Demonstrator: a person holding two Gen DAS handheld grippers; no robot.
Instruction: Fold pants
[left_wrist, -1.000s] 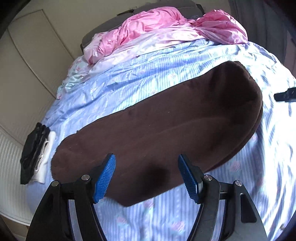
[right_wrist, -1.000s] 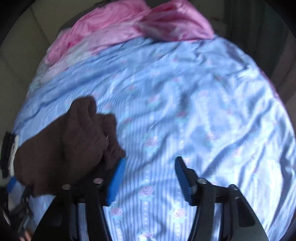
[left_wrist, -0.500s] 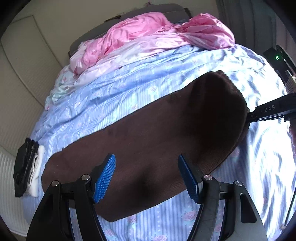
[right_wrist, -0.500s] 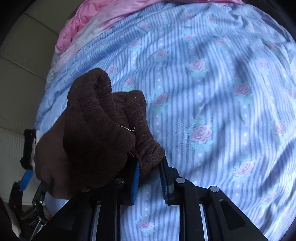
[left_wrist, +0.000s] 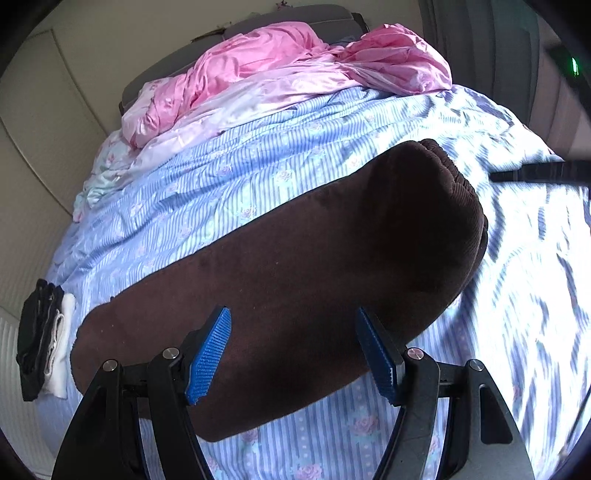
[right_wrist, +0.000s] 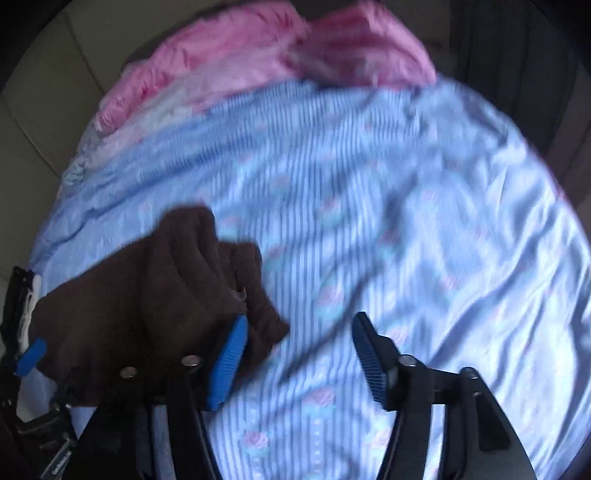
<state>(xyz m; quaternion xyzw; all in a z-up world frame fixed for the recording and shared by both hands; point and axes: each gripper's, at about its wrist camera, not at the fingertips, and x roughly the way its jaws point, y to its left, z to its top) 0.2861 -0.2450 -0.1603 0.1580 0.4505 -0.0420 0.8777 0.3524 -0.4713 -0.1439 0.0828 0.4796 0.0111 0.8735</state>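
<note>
Striped floral bedsheet (left_wrist: 280, 173), brown pants (left_wrist: 295, 280) beneath spread left claw (left_wrist: 293, 350), beside spread right claw (right_wrist: 299, 354)

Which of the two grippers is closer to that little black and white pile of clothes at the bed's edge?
Left. The left gripper hangs over the brown pants, right of the pile; the right gripper sits farther right, past the pants' bunched end.
</note>
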